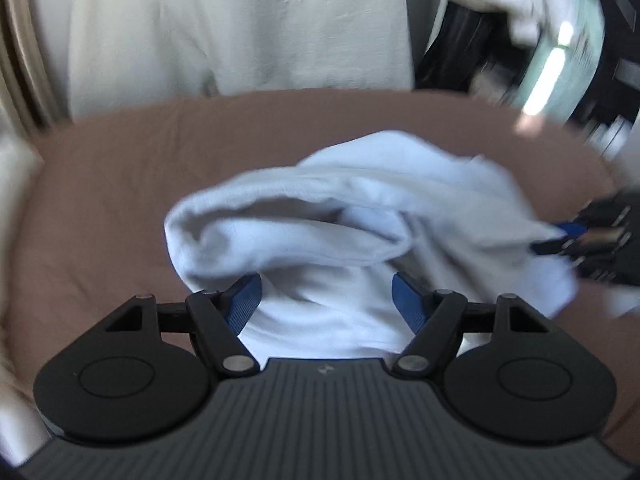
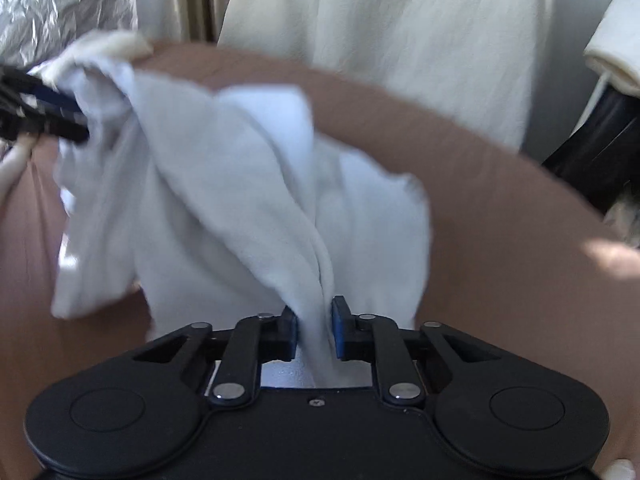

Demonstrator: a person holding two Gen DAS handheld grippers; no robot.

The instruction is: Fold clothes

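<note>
Right gripper (image 2: 314,328) pinches a white garment (image 2: 224,184) fold; left gripper (image 1: 326,300), at nine o'clock, gapes wide over it on brown bedding (image 2: 500,208).

Home bedroom, brown-sheeted bed (image 1: 100,200), pale curtains (image 1: 240,32) behind, crinkled plastic (image 2: 60,0) nearby
</note>
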